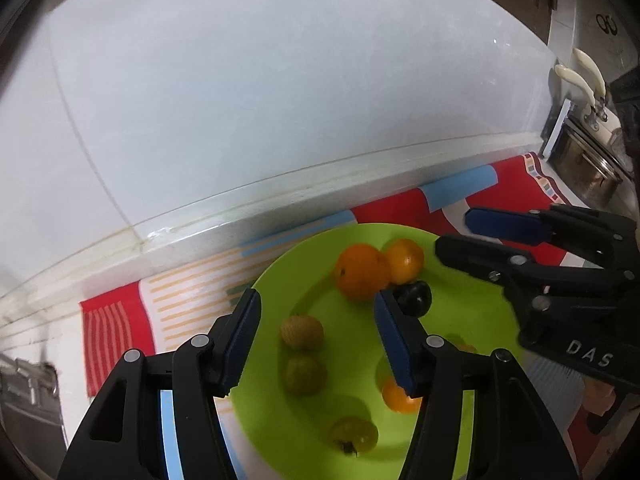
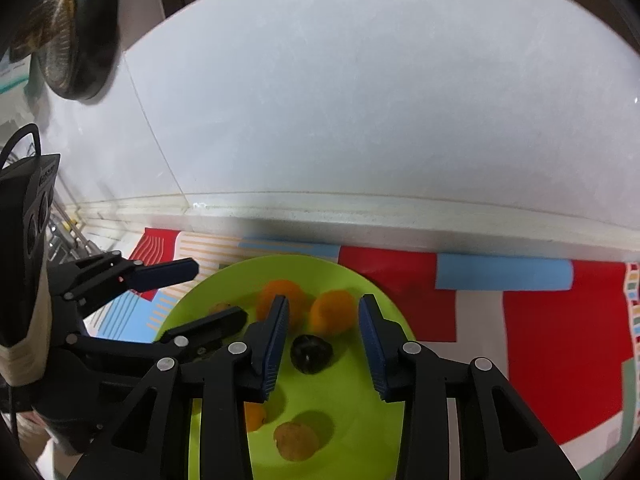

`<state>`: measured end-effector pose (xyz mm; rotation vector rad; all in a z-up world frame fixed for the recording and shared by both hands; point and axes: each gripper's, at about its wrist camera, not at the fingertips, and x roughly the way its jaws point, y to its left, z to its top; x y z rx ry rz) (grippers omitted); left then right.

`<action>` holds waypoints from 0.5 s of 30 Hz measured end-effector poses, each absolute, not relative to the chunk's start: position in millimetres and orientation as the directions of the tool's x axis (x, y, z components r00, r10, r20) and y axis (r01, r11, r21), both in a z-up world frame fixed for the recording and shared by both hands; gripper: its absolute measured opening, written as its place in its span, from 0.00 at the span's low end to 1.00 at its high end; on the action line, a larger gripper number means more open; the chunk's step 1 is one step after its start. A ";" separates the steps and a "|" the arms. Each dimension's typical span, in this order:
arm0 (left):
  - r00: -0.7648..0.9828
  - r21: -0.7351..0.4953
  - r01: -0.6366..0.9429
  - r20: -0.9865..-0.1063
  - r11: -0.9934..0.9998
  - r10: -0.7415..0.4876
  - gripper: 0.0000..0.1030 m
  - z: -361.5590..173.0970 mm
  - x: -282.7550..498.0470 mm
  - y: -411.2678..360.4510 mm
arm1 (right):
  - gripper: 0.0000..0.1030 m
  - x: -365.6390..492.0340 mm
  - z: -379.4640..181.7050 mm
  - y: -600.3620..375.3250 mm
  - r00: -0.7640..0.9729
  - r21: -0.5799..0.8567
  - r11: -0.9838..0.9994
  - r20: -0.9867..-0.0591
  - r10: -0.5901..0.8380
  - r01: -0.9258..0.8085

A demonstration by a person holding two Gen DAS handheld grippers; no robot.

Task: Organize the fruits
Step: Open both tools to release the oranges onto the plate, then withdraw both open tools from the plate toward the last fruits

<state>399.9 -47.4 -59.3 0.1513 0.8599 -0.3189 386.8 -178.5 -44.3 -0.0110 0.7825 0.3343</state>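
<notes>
A lime-green plate (image 1: 280,432) (image 2: 360,432) lies on a red, white and blue patterned mat. On it are two oranges (image 1: 362,272) (image 2: 334,312), a dark plum (image 1: 416,298) (image 2: 311,353), a small orange fruit (image 1: 398,398), and several yellow-green fruits (image 1: 302,332) (image 2: 296,440). My left gripper (image 1: 318,340) is open above the plate, with the yellow-green fruits between its fingers. My right gripper (image 2: 324,344) is open, with the plum between its fingers; it also shows in the left wrist view (image 1: 452,236), at the plate's right rim.
A white tiled wall (image 1: 280,100) with a raised ledge runs behind the mat (image 2: 540,340). A steel pot (image 1: 588,168) and cream-handled utensils stand at the right. A black fan (image 2: 76,28) hangs at the upper left; a rack stands at the left.
</notes>
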 end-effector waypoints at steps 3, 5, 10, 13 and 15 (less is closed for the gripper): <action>0.626 0.008 0.311 -0.754 0.950 -0.199 0.58 -49.6 387.5 -42.3 | 0.36 375.3 -34.0 -179.2 0.675 0.104 0.949 -0.679 0.288 -0.299; 0.646 0.026 0.296 -0.742 0.955 -0.180 0.60 -40.0 376.5 -40.0 | 0.36 367.5 -27.6 -178.6 0.683 0.098 0.949 -0.672 0.286 -0.301; 0.688 0.041 0.275 -0.706 0.961 -0.167 0.65 -16.6 352.5 -36.7 | 0.36 342.8 -8.3 -176.6 0.705 0.102 0.942 -0.639 0.308 -0.319; 0.708 0.042 0.268 -0.686 0.962 -0.168 0.68 -4.0 337.5 -34.0 | 0.36 328.0 3.2 -176.0 0.717 0.104 0.939 -0.621 0.318 -0.327; 0.721 0.043 0.257 -0.673 0.965 -0.162 0.70 2.8 327.1 -31.1 | 0.36 318.5 8.9 -176.1 0.723 0.104 0.938 -0.610 0.323 -0.332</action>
